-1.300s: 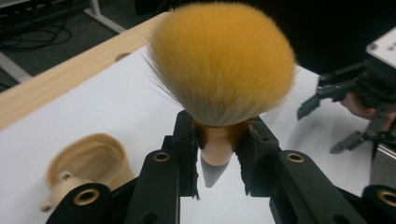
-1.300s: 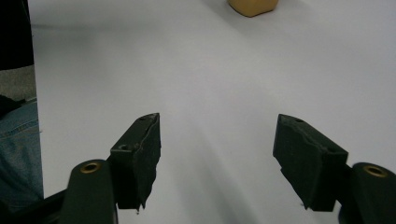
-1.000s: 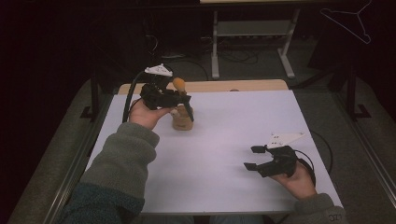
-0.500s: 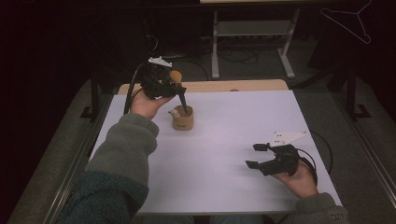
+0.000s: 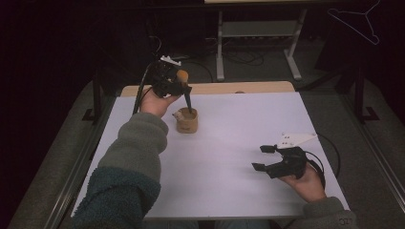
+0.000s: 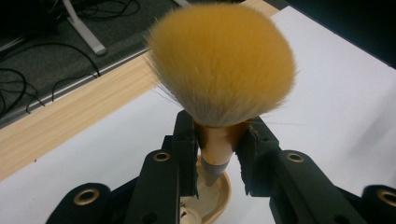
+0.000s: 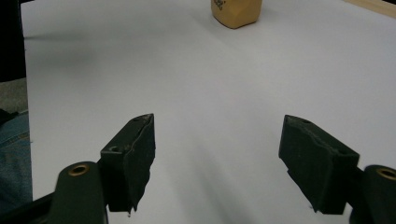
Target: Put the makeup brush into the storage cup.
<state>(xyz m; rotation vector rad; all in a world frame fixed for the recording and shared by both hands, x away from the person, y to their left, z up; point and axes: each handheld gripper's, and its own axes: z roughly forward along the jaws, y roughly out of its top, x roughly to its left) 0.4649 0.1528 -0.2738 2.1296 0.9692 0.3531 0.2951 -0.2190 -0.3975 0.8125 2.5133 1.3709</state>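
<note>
My left gripper [image 5: 177,88] is shut on a makeup brush [image 6: 220,65], gripping its gold ferrule just under the orange bristle head. The brush stands with bristles up [image 5: 182,75] and its dark handle [image 5: 188,101] pointing down into a small tan cup [image 5: 186,120] at the table's far left. In the left gripper view the cup's rim [image 6: 219,196] shows below the jaws. My right gripper [image 5: 266,156] rests low over the near right of the white table with its jaws wide apart and nothing between them. The tan cup [image 7: 236,10] is far ahead in the right gripper view.
The white table top [image 5: 239,143] has a bare wooden strip [image 5: 229,88] along its far edge. Beyond the table stand a metal rack's legs [image 5: 258,43] and loose cables [image 5: 239,57] on the floor. A wire hanger [image 5: 356,21] hangs at upper right.
The left gripper has risen from beside the cup and turned the brush upright, so the handle tip now points down into the cup. The right gripper has stayed in place.
</note>
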